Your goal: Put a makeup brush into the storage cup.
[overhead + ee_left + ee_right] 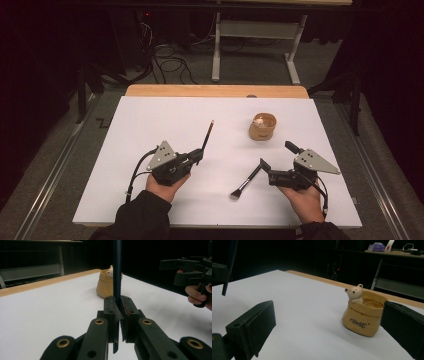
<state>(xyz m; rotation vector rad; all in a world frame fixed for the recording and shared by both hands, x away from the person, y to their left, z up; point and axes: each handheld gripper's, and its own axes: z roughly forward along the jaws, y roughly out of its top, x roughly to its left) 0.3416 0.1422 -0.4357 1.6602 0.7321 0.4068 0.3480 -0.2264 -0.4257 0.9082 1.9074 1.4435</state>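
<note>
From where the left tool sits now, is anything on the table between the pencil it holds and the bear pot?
Nothing visible. The left tool is shut on the pencil, and the white table between it and the bear pot is bare. The brush lies nearer the person, beside the open right tool, off that line.

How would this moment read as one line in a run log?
left gripper: shut on thin dark stick | right gripper: open, holds nothing | makeup brush: lying on table | bear pot: upright, untouched

Tan pot (263, 127) w/ cream bear, dark script; black pencil (207, 136); white table (150, 120).
</note>
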